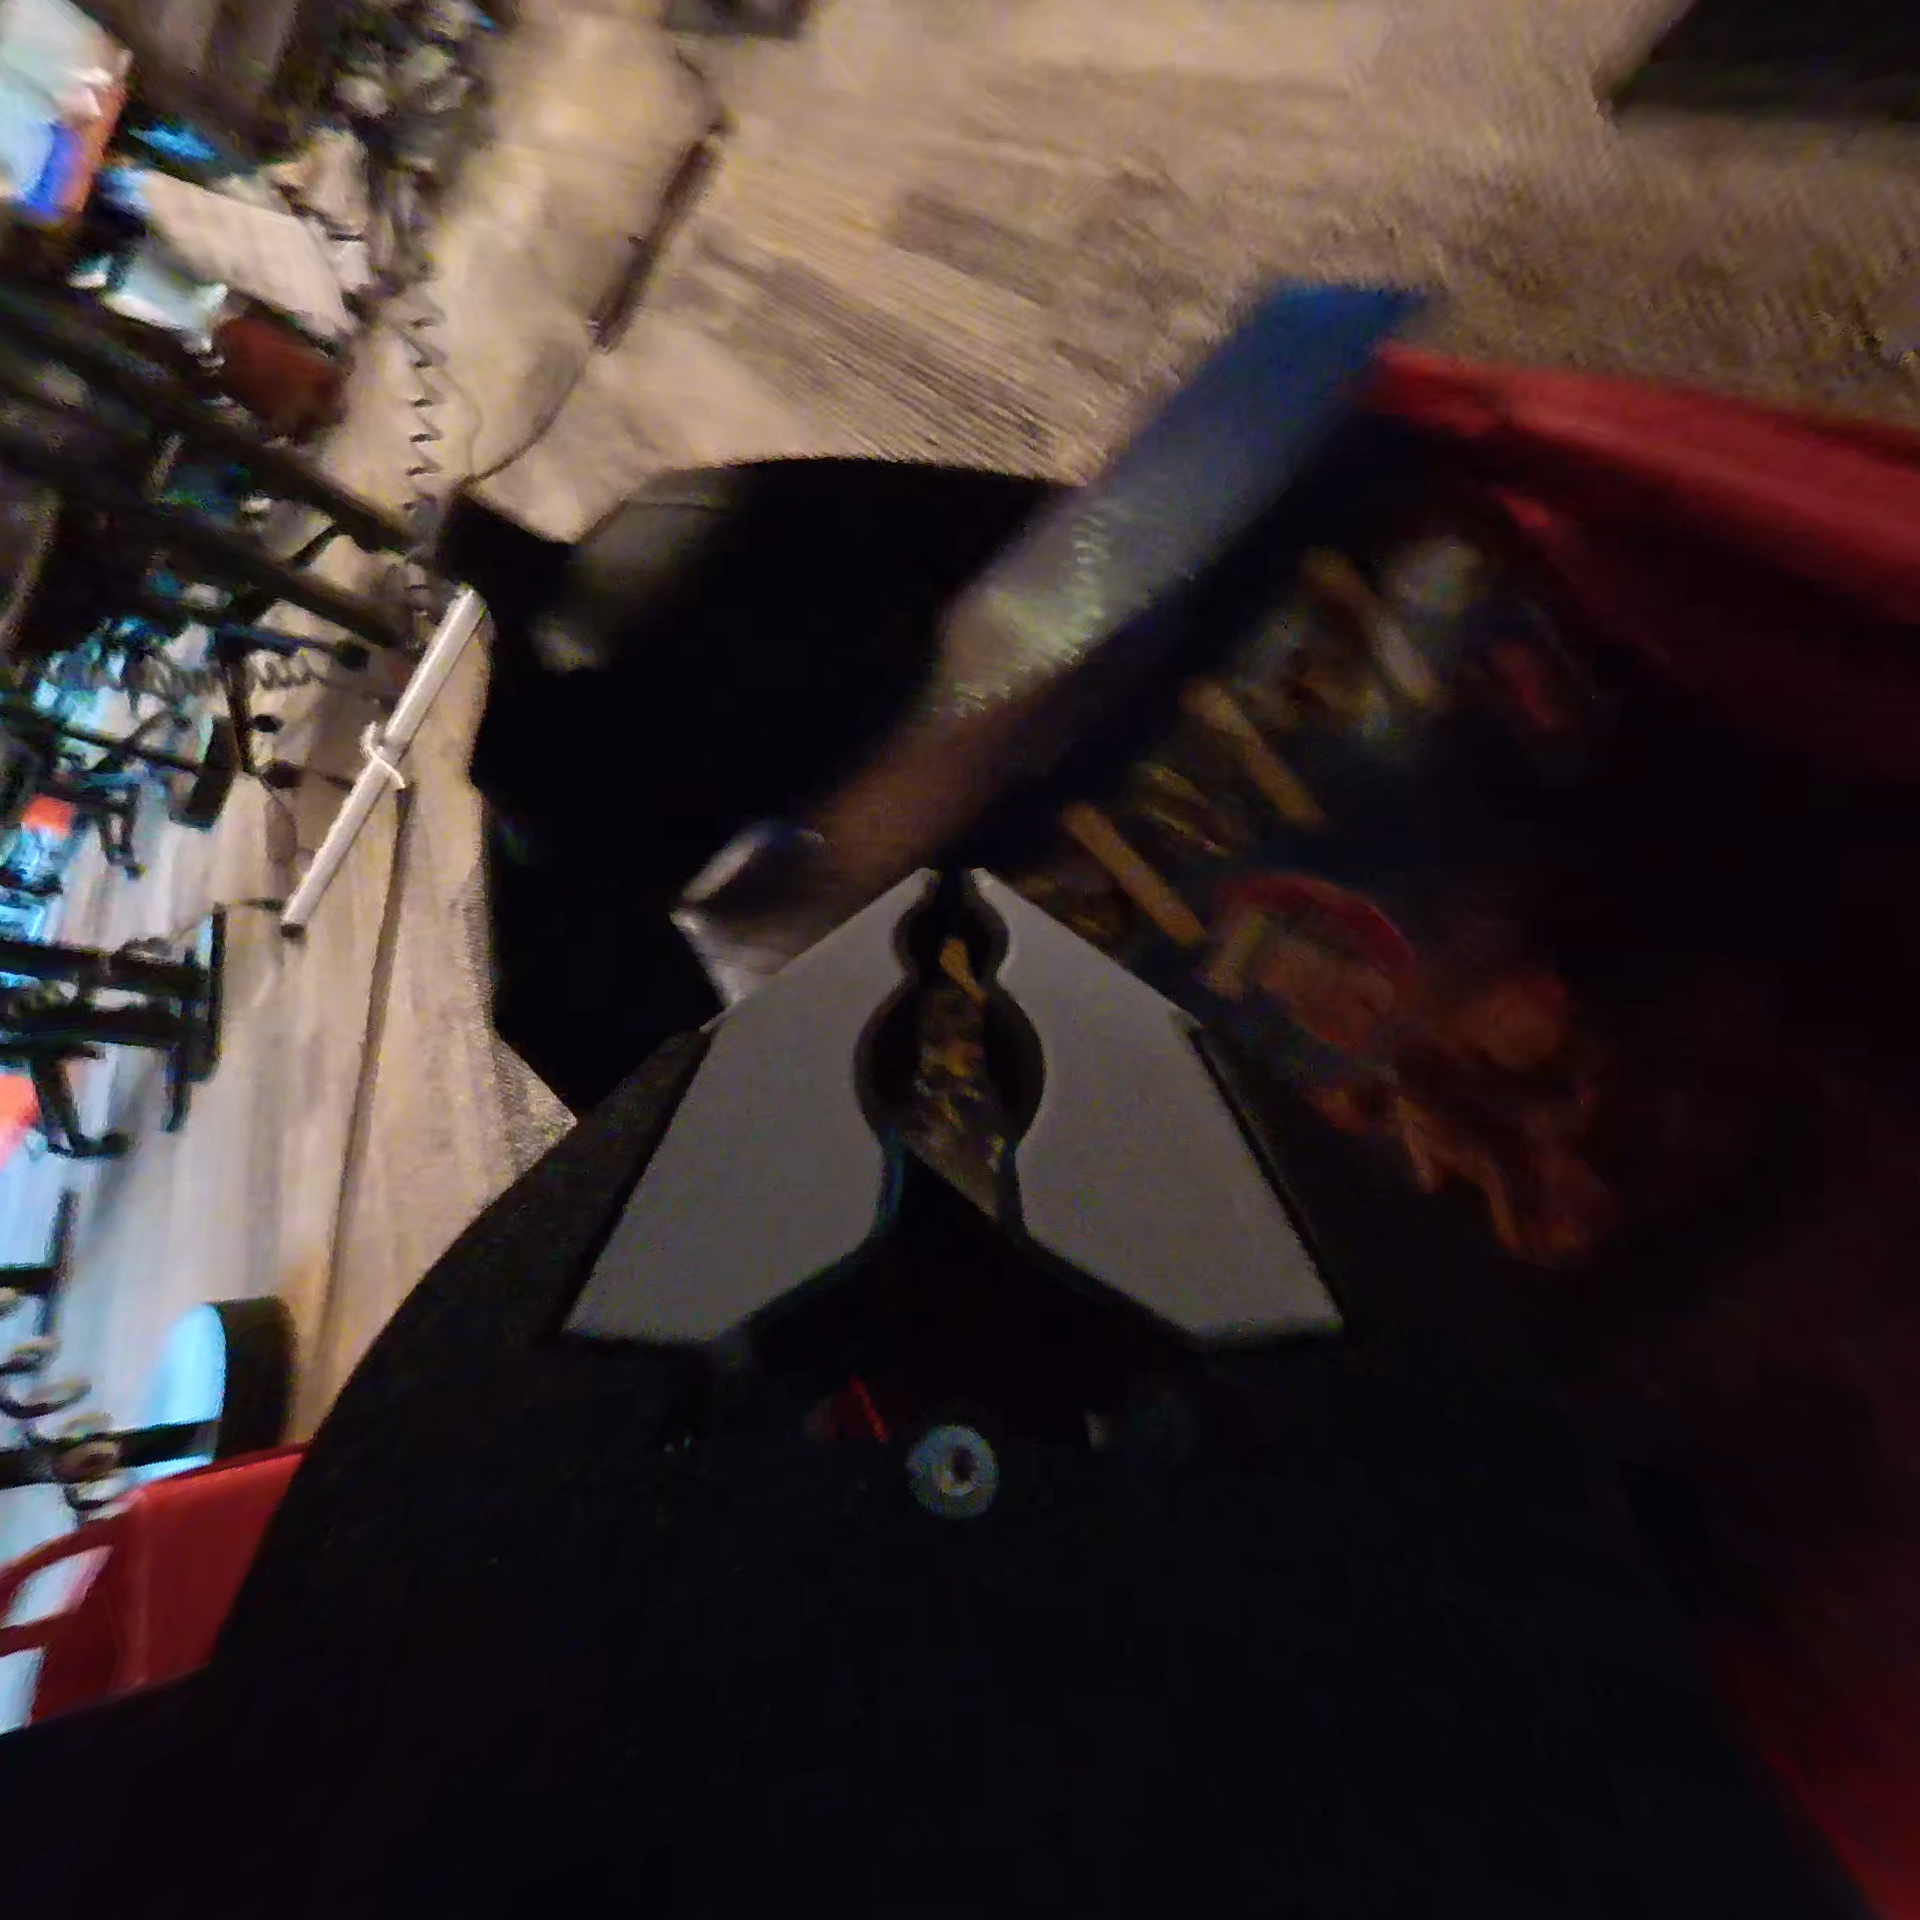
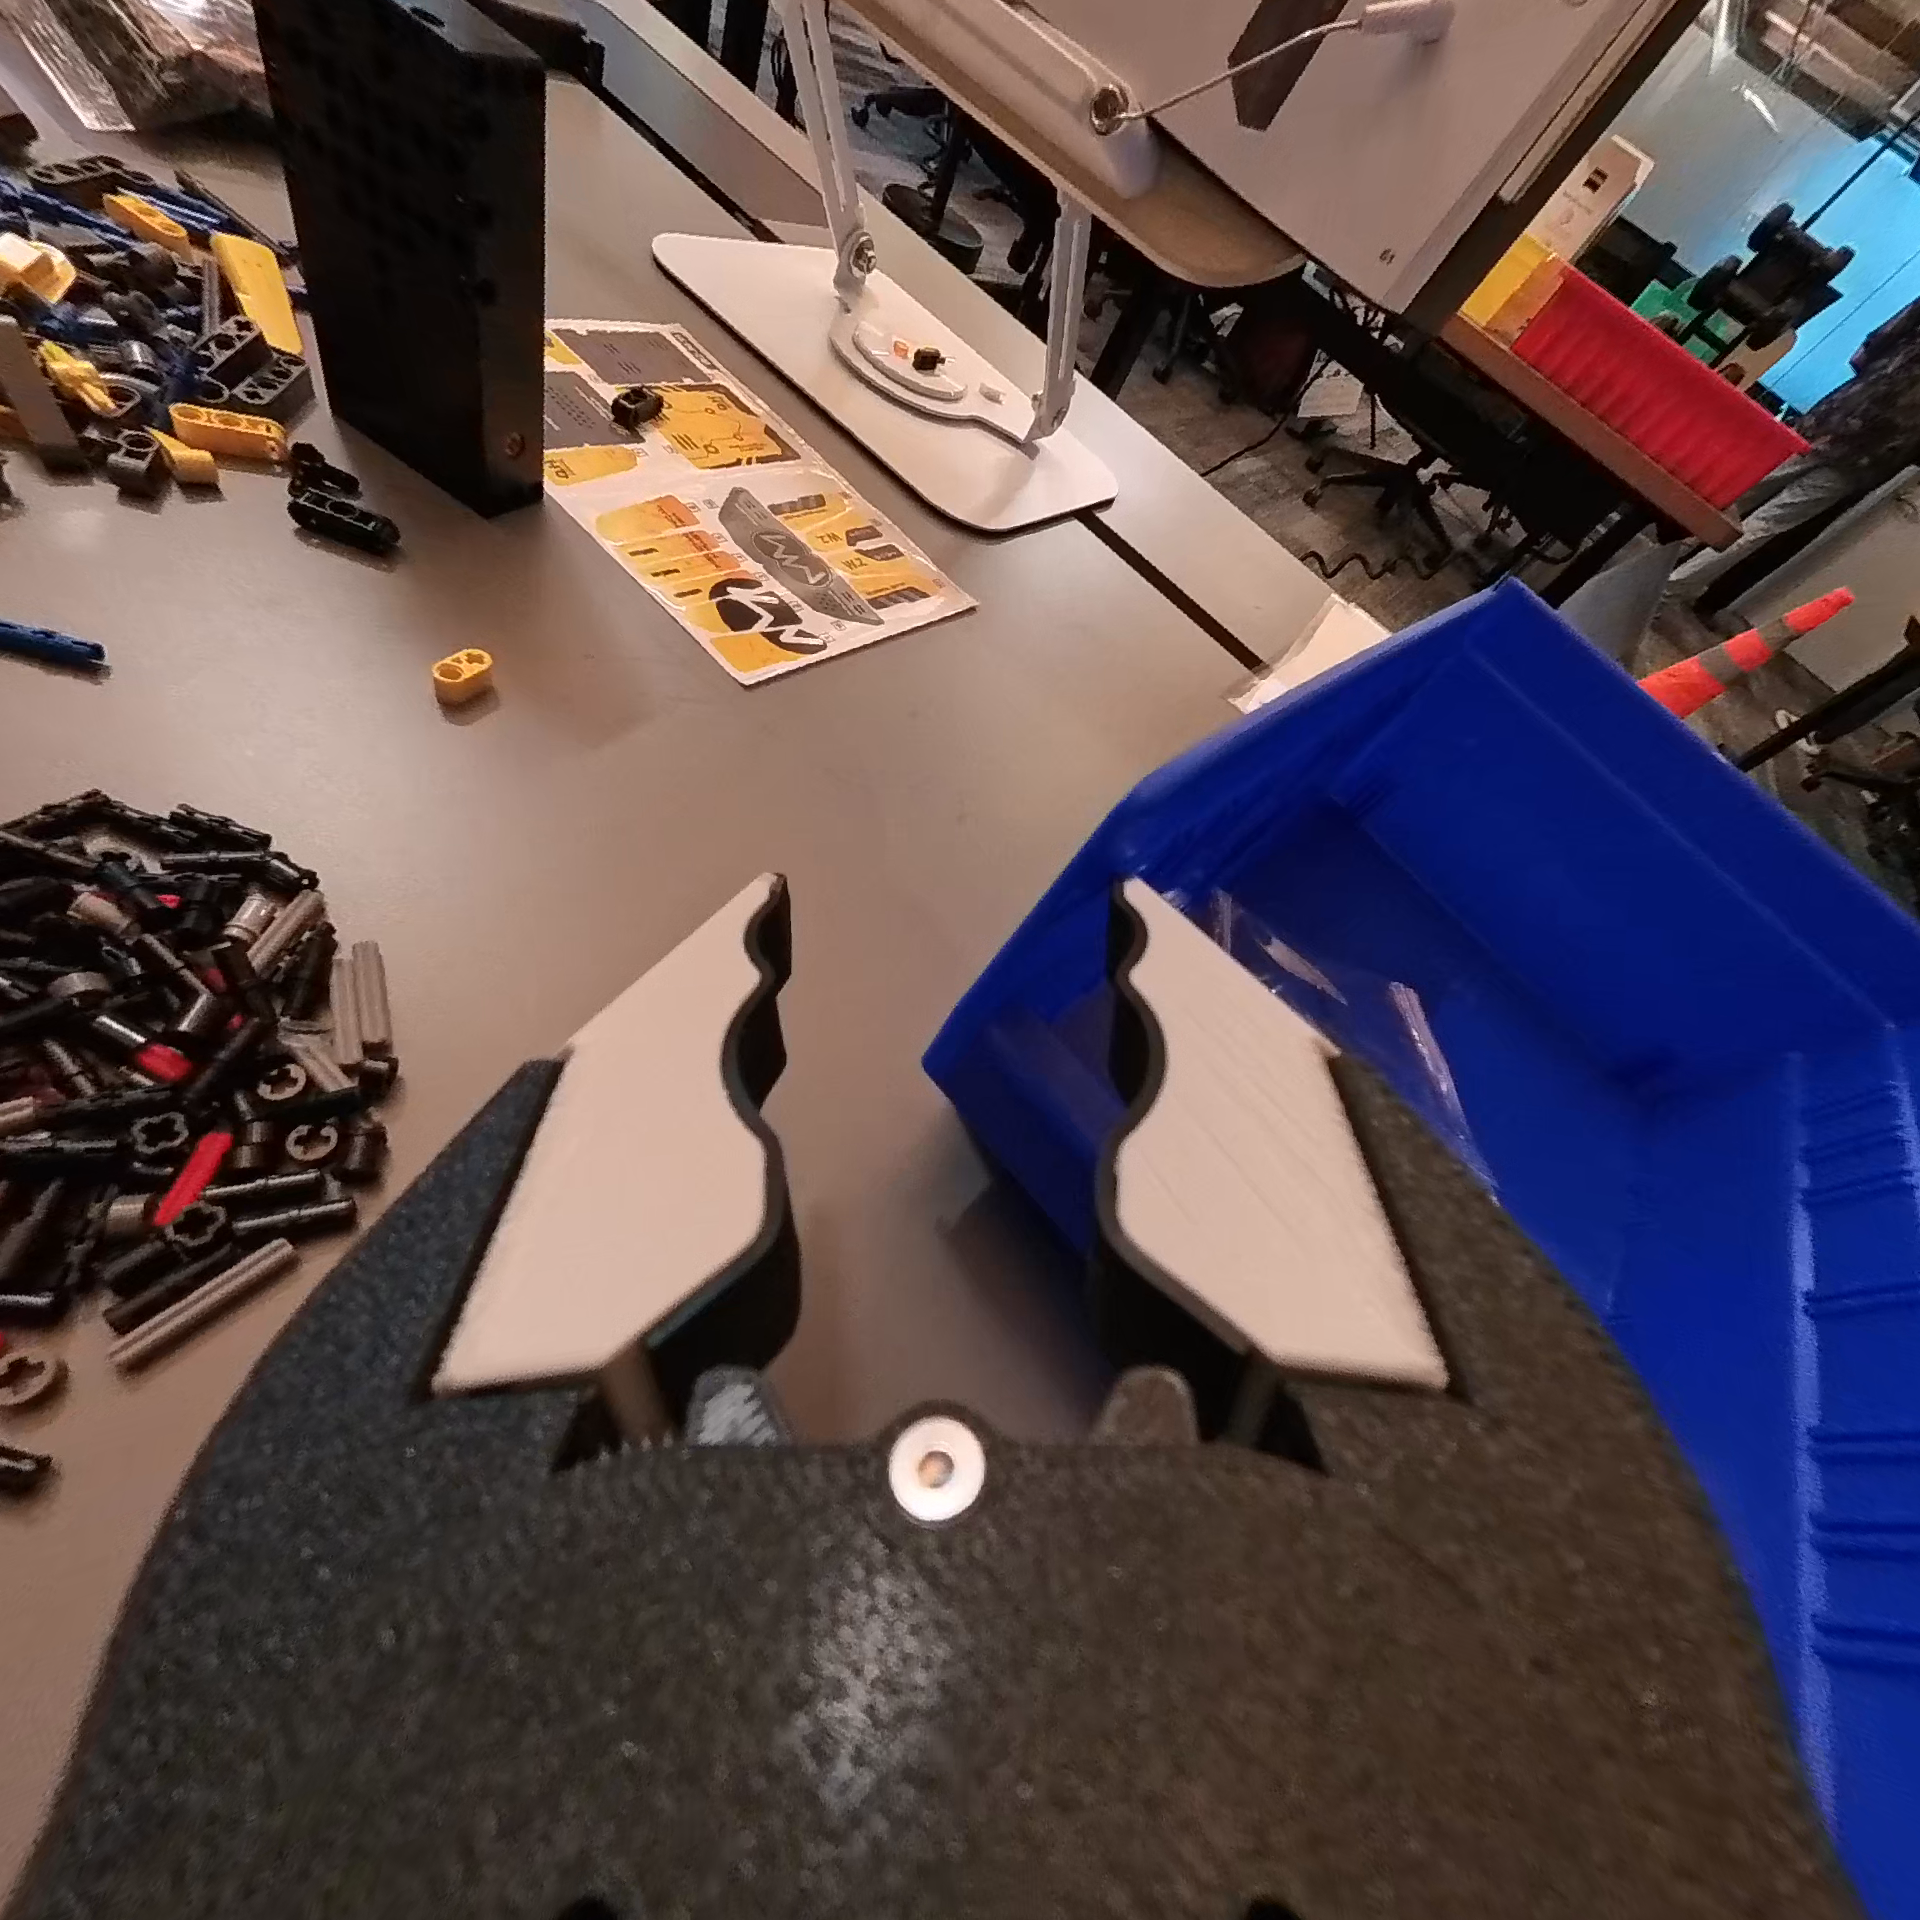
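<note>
The left wrist view is dark and blurred. My left gripper (image 1: 951, 883) is shut, with a thin crinkled plastic bag (image 1: 1091, 623) pinched between its pads. The bag holds small tan and red parts (image 1: 1247, 831) and stretches up and to the right, beside a red bin (image 1: 1662, 468). My right gripper (image 2: 951, 899) is open and holds nothing, low over the grey table (image 2: 727, 810). Its right finger (image 2: 1226, 1122) reaches over the near corner of a blue bin (image 2: 1455, 831), and the bin wall stands between the pads without being pressed. Clear bags (image 2: 1299, 987) lie in the blue bin.
A pile of black and grey pins (image 2: 177, 1039) lies at the left, with yellow and black parts (image 2: 208, 312) farther back. An upright black block (image 2: 416, 260), a sticker sheet (image 2: 727, 520), a white lamp base (image 2: 935, 416) and one yellow piece (image 2: 462, 675) are on the table.
</note>
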The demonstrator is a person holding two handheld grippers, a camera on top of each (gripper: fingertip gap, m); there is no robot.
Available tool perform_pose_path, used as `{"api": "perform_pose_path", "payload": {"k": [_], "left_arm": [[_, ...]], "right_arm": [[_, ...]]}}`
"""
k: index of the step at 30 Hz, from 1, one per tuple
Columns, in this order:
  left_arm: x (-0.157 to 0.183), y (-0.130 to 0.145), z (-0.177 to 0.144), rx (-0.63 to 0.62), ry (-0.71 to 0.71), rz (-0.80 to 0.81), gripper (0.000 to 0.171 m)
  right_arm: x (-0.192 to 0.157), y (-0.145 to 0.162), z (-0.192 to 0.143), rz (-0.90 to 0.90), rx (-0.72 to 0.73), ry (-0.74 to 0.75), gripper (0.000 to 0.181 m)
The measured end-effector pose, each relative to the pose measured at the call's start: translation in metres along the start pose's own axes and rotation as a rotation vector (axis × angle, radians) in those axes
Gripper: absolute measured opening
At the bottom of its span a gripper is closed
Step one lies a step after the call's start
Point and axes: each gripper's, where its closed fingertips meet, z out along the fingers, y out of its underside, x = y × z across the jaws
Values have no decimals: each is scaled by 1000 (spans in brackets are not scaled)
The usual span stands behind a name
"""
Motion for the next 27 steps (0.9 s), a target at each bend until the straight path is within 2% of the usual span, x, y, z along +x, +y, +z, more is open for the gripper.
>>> {"api": "perform_pose_path", "payload": {"k": [3,4,6,9,11,13,15,17,18,20,22,26,27], "left_arm": [[4,5,17,-84,206,-165,34],[-1,11,25,-142,221,-239,37],[-15,25,38,-235,219,-348,37],[-17,33,47,-262,271,-440,36],[-13,38,51,-289,266,-431,37],[-12,37,51,-299,241,-347,37],[-27,34,51,-267,135,-337,37],[-58,33,46,-199,-35,-439,36],[-64,36,44,-181,-62,-498,38],[-43,47,44,-214,77,-538,37],[-38,60,44,-262,105,-686,43],[-53,36,33,4,227,-1218,41],[-54,33,33,34,287,-1353,40]], "right_arm": [[0,0,0,-1,-1,-2,60],[0,0,0,-3,-2,-2,60],[0,0,0,1,2,-6,60],[0,0,0,8,4,-9,60],[0,0,0,0,0,-6,60],[-1,0,0,-5,-3,-4,60],[-1,0,0,-5,-3,-4,60],[-1,0,0,-4,-2,-6,60],[-1,0,0,-3,-2,-6,60],[-1,0,0,0,-1,-6,60],[-1,0,0,-1,-5,-6,60],[-2,1,0,-22,-18,3,61],[-2,1,0,-23,-18,4,61]]}}
